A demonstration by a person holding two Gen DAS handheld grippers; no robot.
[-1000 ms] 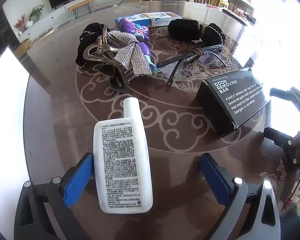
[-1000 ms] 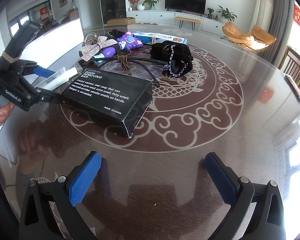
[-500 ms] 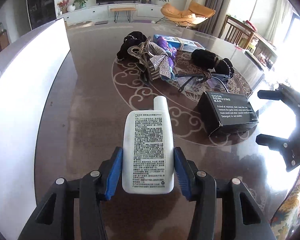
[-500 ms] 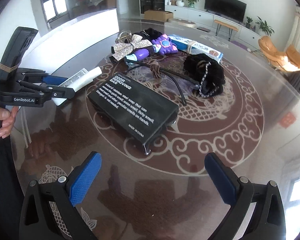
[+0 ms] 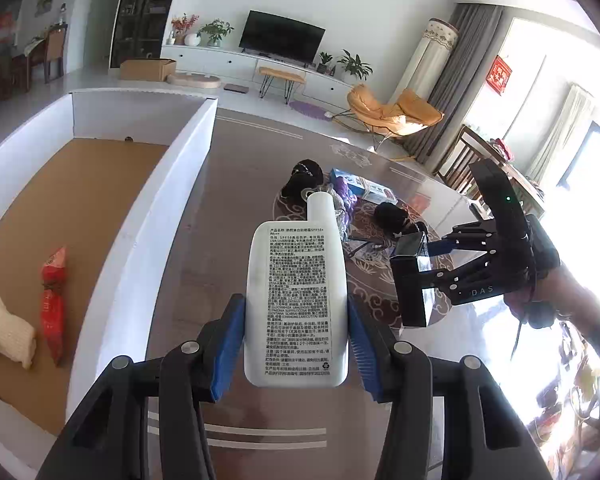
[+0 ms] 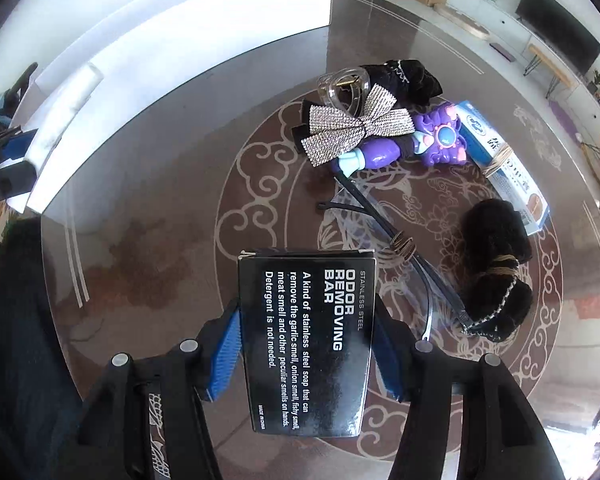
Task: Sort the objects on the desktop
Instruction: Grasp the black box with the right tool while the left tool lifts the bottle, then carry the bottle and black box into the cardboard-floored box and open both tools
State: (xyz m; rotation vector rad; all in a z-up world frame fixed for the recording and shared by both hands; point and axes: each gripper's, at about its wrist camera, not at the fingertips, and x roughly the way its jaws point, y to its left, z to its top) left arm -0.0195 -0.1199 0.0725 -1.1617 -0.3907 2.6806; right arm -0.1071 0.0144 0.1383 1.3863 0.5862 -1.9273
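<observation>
Left wrist view: a second ago the white bottle (image 5: 296,304) lay on the table (image 5: 228,216) between wide jaws; now the left gripper (image 5: 296,344) clamps it by its sides, lifted and swung beside the white box (image 5: 168,200), where a red packet (image 5: 54,294) and a white cloth (image 5: 4,330) already lie.

Right wrist view: the right gripper (image 6: 304,356), empty before, is closing its jaws on the black carton (image 6: 308,340), raised off the glass. Bow clip (image 6: 356,128), purple toy (image 6: 440,140), glasses (image 6: 380,220), blue box (image 6: 504,168) and black scrunchie (image 6: 496,272) remain unsorted.
</observation>
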